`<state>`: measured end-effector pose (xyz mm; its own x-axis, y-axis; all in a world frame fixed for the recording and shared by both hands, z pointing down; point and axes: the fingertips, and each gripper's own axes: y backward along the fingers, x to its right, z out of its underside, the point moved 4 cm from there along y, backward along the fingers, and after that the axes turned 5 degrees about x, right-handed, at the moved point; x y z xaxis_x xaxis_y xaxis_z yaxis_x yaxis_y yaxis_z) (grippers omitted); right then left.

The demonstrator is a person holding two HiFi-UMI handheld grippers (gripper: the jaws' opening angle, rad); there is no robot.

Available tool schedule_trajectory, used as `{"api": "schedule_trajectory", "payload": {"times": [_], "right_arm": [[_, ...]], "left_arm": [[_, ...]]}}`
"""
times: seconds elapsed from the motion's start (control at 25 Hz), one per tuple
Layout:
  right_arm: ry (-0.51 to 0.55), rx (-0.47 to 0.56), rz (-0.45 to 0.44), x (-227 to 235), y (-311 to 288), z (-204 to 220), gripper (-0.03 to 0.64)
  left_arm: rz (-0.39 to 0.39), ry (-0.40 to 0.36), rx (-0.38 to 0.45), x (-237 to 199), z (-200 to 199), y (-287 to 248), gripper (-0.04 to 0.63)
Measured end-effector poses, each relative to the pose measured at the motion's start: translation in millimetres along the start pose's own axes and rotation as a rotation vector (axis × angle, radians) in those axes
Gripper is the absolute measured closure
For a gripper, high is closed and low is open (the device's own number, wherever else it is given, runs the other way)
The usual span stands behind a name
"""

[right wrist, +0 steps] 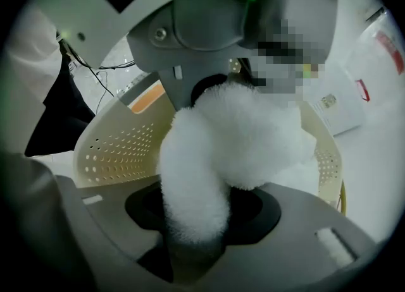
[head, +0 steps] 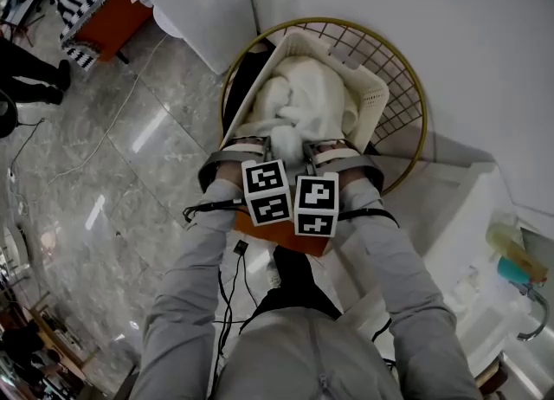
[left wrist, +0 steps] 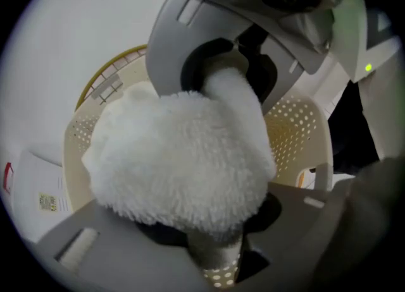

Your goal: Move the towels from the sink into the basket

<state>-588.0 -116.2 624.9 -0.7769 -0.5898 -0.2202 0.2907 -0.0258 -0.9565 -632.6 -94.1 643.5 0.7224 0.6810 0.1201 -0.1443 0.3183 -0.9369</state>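
A cream perforated basket (head: 370, 88) stands below me inside a gold wire hoop (head: 414, 87), with a white fluffy towel (head: 303, 95) heaped in it. Both grippers hang side by side over the basket's near rim. My left gripper (head: 270, 145) has a wad of the towel (left wrist: 183, 158) between its upper and lower jaw, touching both. My right gripper (head: 318, 152) is shut on a fold of the same towel (right wrist: 209, 158), which droops over its lower jaw. The basket wall (left wrist: 297, 139) (right wrist: 117, 148) shows behind the towel in both gripper views.
A white cabinet (head: 199, 0) stands left of the basket on a grey marble floor (head: 112, 173). A white counter (head: 454, 216) with a yellowish bottle (head: 512, 247) and a tap (head: 532, 320) lies at the right. Cables (head: 229, 286) hang by my legs.
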Motion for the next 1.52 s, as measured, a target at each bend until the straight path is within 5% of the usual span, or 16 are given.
{"api": "schedule_trajectory", "payload": {"times": [0.16, 0.52, 0.76, 1.0, 1.52], "right_arm": [[-0.001, 0.005, -0.055, -7, -14, 2, 0.411], [-0.020, 0.034, -0.063, -9, -6, 2, 0.359], [-0.079, 0.059, -0.037, -8, 15, 2, 0.331], [-0.180, 0.120, 0.085, 3, 56, 0, 0.328], [-0.692, 0.571, 0.505, 6, 184, -21, 0.330]], "left_arm": [[0.082, -0.014, -0.032, 8, 2, -11, 0.311], [0.132, -0.014, -0.046, 16, 2, -1, 0.202], [0.068, 0.018, -0.051, 13, 9, 26, 0.190], [-0.021, 0.080, 0.009, 13, 12, 58, 0.189], [-0.392, 0.369, 0.386, 41, -9, 174, 0.187]]}}
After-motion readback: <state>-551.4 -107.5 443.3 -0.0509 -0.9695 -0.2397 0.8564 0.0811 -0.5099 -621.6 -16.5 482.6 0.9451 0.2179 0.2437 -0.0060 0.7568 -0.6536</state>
